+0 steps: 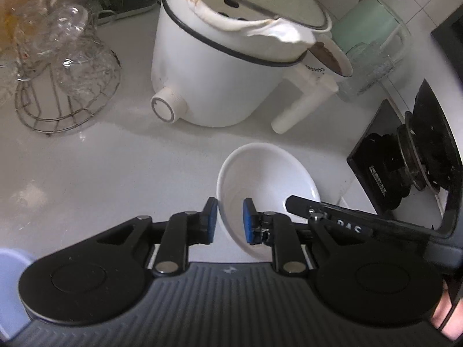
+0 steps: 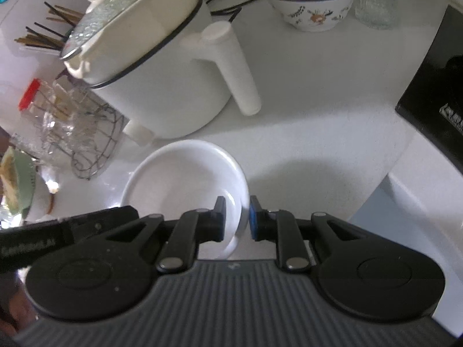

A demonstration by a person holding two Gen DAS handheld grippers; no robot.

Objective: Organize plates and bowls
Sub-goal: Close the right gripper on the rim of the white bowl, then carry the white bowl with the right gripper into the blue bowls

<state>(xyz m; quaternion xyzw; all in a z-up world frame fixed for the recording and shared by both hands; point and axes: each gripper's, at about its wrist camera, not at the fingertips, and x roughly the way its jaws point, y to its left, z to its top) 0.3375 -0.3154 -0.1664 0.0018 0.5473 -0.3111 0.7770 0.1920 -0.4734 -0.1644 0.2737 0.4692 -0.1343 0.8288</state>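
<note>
Two hand-held grippers pinch one white bowl from opposite sides of its rim, just above a white surface crowded with kitchenware. Beyond the fingertips of both stands a large white electric pot, its lid askew and its long handle jutting toward the bowl. Farther off to the left of the left hand-held gripper sits a wire rack of clear glassware; ahead and to the right of the right hand-held gripper rests a patterned bowl holding brown food. A black appliance edges the surface on the right in both views.

Each hand-held gripper has its blue pads closed on the bowl's wall, one pad inside and one outside. The bowl appears tilted in the left wrist view, and whether its foot has cleared the surface cannot be told.

Judged from this, the step in hand is a shared lift. Doing it well likely means raising both sides evenly, levelling the bowl, and steering clear of the pot's handle and the glassware, since a glazed rim could slip from the narrow pads.
</note>
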